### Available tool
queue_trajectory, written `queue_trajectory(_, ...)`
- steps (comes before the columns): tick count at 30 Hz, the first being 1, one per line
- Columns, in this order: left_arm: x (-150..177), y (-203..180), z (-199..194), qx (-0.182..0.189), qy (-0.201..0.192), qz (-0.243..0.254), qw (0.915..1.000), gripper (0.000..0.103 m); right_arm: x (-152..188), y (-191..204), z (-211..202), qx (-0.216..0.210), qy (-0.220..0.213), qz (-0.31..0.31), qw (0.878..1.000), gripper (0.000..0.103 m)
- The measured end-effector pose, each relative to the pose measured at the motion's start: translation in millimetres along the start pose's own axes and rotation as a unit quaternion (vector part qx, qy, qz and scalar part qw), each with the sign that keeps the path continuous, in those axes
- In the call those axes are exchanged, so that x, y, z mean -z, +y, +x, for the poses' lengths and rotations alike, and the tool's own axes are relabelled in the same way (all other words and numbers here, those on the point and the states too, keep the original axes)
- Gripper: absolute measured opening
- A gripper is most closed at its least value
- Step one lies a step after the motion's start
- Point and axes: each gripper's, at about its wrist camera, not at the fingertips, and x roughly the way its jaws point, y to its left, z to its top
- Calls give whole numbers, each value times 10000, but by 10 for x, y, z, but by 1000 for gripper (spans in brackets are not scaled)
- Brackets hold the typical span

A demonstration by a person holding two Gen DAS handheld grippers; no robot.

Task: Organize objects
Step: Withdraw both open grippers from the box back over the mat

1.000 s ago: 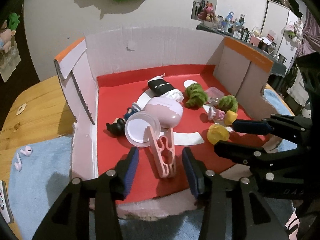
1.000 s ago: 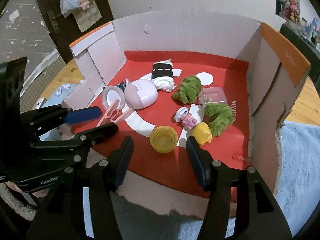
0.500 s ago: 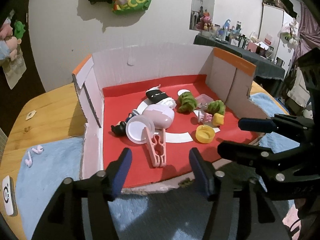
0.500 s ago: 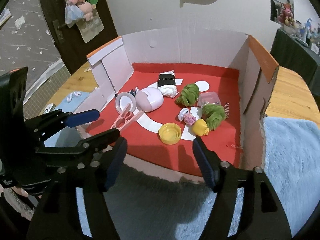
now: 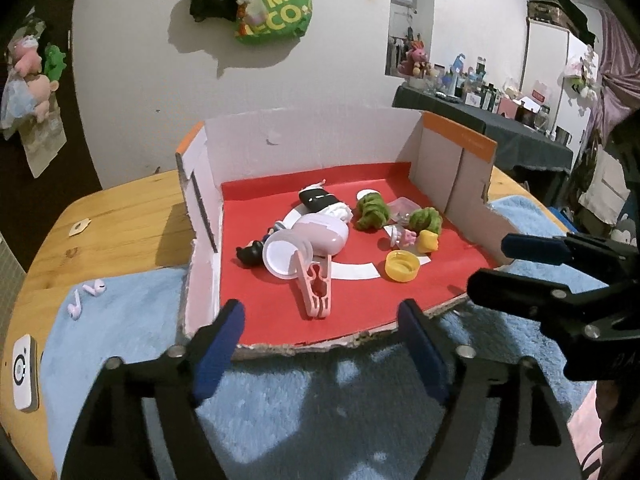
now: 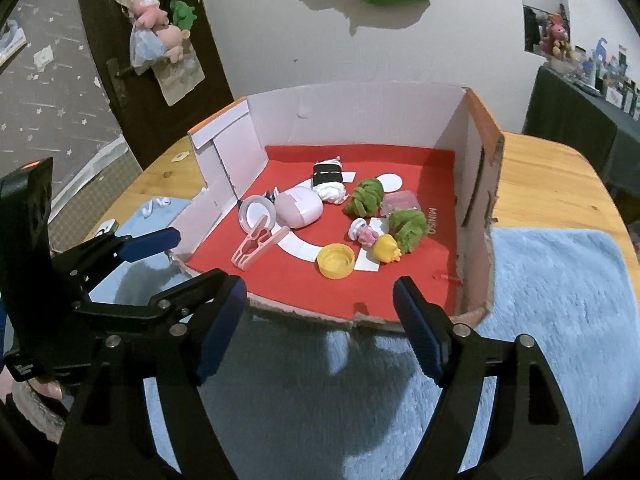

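Note:
A cardboard box (image 5: pixel 456 168) (image 6: pixel 480 148) with a red floor holds several small things: a pink clothes peg (image 5: pixel 316 288) (image 6: pixel 256 246), a yellow cap (image 5: pixel 402 266) (image 6: pixel 335 261), a pale pink case (image 5: pixel 322 236) (image 6: pixel 299 210), a clear round lid (image 5: pixel 282 258) (image 6: pixel 256 214), two green scrunchies (image 5: pixel 372 212) (image 6: pixel 408 226) and small toy figures. My left gripper (image 5: pixel 320 348) (image 6: pixel 172 260) is open and empty over the blue towel in front of the box. My right gripper (image 6: pixel 320 328) (image 5: pixel 516 264) is open and empty, beside it on the right.
A blue fluffy towel (image 5: pixel 320 400) (image 6: pixel 560 300) lies under and in front of the box on a wooden table (image 5: pixel 120 216). White earbuds (image 5: pixel 86 294) and a small white device (image 5: pixel 22 372) lie at the left. A green bag (image 5: pixel 276 4) hangs on the wall.
Both grippers have drawn back out of the box toward me and opened wider. The peg and the yellow cap stay on the red floor.

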Motion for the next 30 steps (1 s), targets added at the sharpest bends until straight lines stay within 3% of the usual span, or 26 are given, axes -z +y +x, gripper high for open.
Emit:
queue_trajectory(5,59,40,-90,-67,-116,-165,9998,103,86,11,-83,89,-82,13,9999,81)
queue_trajectory(30,590,68,-35,-273,223,-558,9978,103,604,-6,-50,264,25,257,9993,81)
